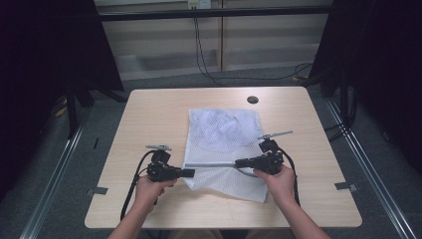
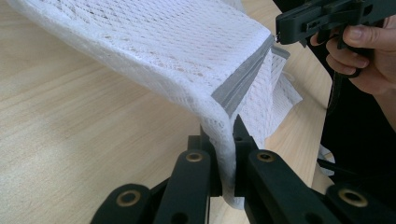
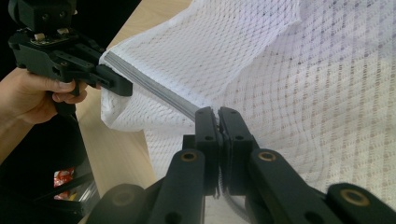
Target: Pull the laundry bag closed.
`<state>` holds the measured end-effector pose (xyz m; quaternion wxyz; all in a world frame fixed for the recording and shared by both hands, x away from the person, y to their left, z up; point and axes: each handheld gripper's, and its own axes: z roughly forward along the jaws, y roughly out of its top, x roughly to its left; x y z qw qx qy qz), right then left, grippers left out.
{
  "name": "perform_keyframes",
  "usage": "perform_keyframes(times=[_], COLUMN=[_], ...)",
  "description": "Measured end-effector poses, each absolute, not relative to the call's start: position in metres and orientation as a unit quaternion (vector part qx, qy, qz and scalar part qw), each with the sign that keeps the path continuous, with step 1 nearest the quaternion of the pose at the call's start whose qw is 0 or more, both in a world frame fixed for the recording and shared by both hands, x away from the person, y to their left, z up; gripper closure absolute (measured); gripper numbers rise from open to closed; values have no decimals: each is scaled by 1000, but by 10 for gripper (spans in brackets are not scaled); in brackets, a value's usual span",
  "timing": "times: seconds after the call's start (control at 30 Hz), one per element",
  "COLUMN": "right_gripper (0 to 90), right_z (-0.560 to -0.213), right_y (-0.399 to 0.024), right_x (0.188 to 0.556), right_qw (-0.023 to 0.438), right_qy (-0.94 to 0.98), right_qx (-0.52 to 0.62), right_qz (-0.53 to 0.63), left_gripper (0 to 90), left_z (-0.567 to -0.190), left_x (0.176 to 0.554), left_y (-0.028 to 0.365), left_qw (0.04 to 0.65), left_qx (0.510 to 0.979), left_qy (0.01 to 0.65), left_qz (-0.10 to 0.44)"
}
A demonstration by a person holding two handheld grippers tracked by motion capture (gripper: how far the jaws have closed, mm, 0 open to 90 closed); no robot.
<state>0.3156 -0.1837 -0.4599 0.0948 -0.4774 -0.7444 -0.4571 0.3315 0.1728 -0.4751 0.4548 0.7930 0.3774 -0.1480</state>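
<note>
My left gripper (image 1: pixel 189 173) is clamped on the mesh bag's (image 1: pixel 224 132) near-left edge. The bag lies mid-tabletop (image 1: pixel 149 114) — its grey band (image 1: pixel 211 165) stretched between both grippers. My right gripper (image 1: pixel 239 162) is closed on the band's right end.

Free room and obstacles on the tabletop (image 1: pixel 149 114). Bare wood runs along the left edge, the right edge and the far edge, open to a hand from either side. The white mesh bag (image 1: pixel 224 134) covers the middle, reaching toward the near edge. Its grey band is stretched between the left gripper (image 1: pixel 190 173) and the right gripper (image 1: pixel 238 163), barring passage between them. A dark round hole (image 1: pixel 253 99) lies near the far edge.
</note>
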Motion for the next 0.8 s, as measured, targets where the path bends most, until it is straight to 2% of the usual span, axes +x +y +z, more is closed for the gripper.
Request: perform_keyframes(times=[0.8], right_gripper=[875], right_z=[-462], right_y=[-194], right_x=[316], right_qw=[95], right_qy=[-737], right_qx=[-485], right_qz=[-461], left_gripper=[896], left_z=[-475], left_x=[332], left_y=[174], left_qw=[458], left_qx=[789], left_qy=[381], left_qz=[-151])
